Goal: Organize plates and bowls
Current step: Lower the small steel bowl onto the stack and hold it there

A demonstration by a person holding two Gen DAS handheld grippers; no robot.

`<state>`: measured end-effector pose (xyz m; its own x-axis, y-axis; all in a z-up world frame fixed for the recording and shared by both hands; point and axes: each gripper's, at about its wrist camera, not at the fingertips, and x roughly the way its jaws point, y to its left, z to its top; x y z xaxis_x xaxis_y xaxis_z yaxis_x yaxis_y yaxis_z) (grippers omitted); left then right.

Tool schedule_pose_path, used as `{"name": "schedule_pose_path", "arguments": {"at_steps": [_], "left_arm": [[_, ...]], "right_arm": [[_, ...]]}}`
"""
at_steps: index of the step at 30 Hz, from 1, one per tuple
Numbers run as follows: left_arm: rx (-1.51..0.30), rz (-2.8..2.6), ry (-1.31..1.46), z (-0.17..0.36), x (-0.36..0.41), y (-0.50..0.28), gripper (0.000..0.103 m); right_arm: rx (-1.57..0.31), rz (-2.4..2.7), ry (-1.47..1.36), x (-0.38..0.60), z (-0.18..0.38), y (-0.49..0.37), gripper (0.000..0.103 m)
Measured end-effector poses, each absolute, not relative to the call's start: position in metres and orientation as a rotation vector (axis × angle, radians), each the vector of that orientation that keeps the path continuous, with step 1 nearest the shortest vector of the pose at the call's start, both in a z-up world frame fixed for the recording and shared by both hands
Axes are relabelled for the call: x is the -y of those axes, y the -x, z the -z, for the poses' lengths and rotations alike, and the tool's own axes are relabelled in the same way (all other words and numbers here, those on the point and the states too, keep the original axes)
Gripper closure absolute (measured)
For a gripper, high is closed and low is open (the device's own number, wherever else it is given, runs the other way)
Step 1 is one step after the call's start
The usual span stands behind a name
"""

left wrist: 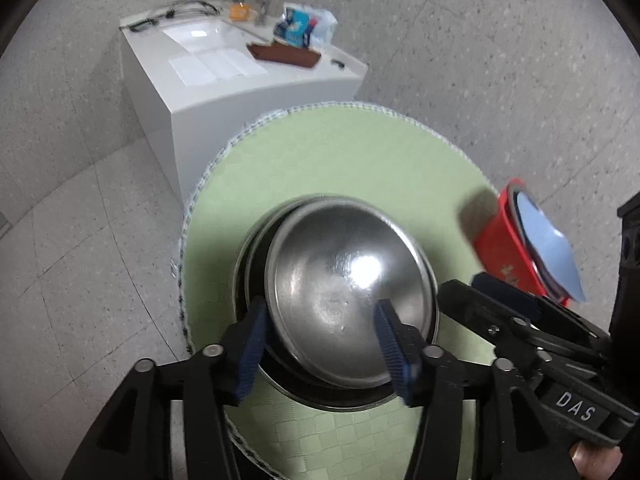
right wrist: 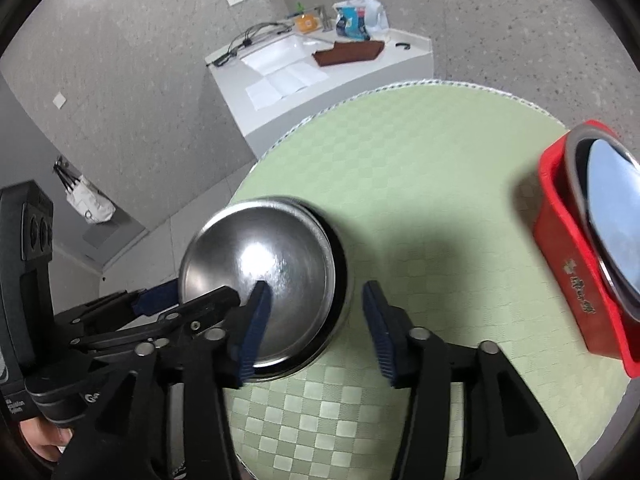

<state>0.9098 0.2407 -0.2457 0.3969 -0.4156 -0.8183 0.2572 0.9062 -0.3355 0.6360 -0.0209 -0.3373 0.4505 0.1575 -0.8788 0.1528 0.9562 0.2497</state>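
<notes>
A steel bowl (left wrist: 344,300) sits tilted on top of a stack of steel dishes (left wrist: 256,240) on the round green table (left wrist: 360,160). My left gripper (left wrist: 320,344) is open, its blue pads either side of the bowl's near rim. In the right wrist view the bowl (right wrist: 260,276) lies left of centre, with the left gripper (right wrist: 192,292) reaching it from the left. My right gripper (right wrist: 316,320) is open and empty over the stack's right edge. A red rack (right wrist: 568,272) at the right holds upright plates (right wrist: 616,216).
The red rack (left wrist: 504,248) stands at the table's right edge. A white cabinet (left wrist: 224,80) with papers, a brown cloth, bags and cables stands beyond the table. A white bag (right wrist: 92,204) hangs on the wall at left. Grey tiled floor surrounds the table.
</notes>
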Motion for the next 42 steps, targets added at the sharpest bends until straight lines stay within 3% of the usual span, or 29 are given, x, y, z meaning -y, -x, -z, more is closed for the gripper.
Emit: {"name": "schedule_pose_path", "arguments": {"at_steps": [4,6,10,19,22,24,26,28,29,32,42], "left_arm": [[-0.991,0.391,0.205,0.236,-0.256,-0.900,0.024],[-0.950,0.380,0.238,0.235,-0.264,-0.894,0.015],[-0.885,0.306,0.234,0.239,-0.276,-0.884,0.009],[-0.988,0.235,0.228,0.282,-0.267,-0.891,0.009],[-1.011,0.260,0.208,0.287,-0.260,-0.898,0.018],[-1.029,0.281,0.200,0.290,-0.257,-0.903,0.031],[-1.048,0.292,0.189,0.295,-0.255,-0.909,0.036],[-1.054,0.300,0.188,0.300,-0.253,-0.920,0.041],[-1.058,0.309,0.188,0.302,-0.252,-0.922,0.045],[-1.045,0.355,0.198,0.303,-0.248,-0.921,0.063],[-0.990,0.363,0.140,0.278,-0.221,-0.907,0.066]], "right_arm": [[-1.033,0.012,-0.323,0.030,0.327,-0.628,0.029],[-1.014,0.031,-0.315,0.033,0.326,-0.624,0.028],[-1.024,0.046,-0.347,0.038,0.337,-0.623,0.025],[-1.109,0.009,-0.458,0.040,0.377,-0.631,0.025],[-1.140,-0.013,-0.483,0.036,0.390,-0.636,0.025],[-1.160,-0.029,-0.500,0.036,0.397,-0.639,0.025],[-1.183,-0.048,-0.528,0.035,0.406,-0.642,0.030],[-1.197,-0.066,-0.550,0.036,0.411,-0.644,0.045],[-1.199,-0.074,-0.561,0.036,0.413,-0.645,0.047],[-1.190,-0.102,-0.576,0.036,0.413,-0.647,0.062],[-1.135,-0.079,-0.524,0.045,0.394,-0.635,0.068]]}}
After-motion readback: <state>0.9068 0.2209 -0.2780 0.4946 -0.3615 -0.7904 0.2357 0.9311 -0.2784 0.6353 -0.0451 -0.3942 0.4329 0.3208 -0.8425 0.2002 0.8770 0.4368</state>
